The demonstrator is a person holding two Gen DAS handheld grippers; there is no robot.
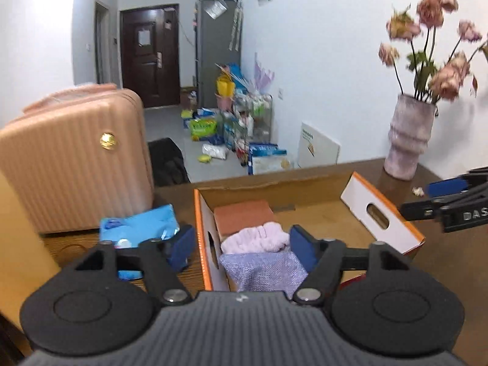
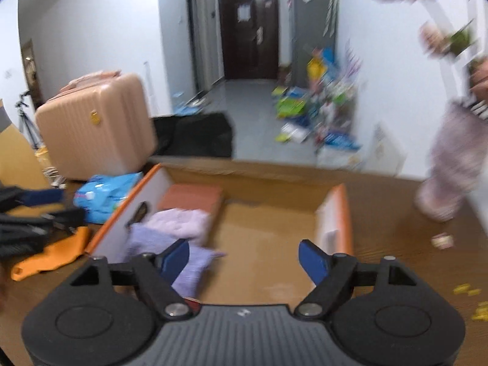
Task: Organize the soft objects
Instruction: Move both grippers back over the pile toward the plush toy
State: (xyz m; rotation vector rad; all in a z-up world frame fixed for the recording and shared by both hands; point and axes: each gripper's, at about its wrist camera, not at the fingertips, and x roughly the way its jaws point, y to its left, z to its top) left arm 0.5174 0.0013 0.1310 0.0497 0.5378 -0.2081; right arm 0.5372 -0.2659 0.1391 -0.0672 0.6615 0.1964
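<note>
From the left wrist, the left gripper stands with jaws spread and nothing between them, above the cardboard box; the lilac cloth lies inside at the near left corner, the pink fluffy cloth just behind it; a careless descent could snag the box wall and drag it toward the vase.

From the right wrist, the right gripper is likewise open and empty; an orange cloth lies outside the box, so it may be overlooked; the view is blurred.

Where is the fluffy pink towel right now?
The fluffy pink towel lies in the cardboard box, at its left end in both views, between the orange block and the purple cloth.
</note>
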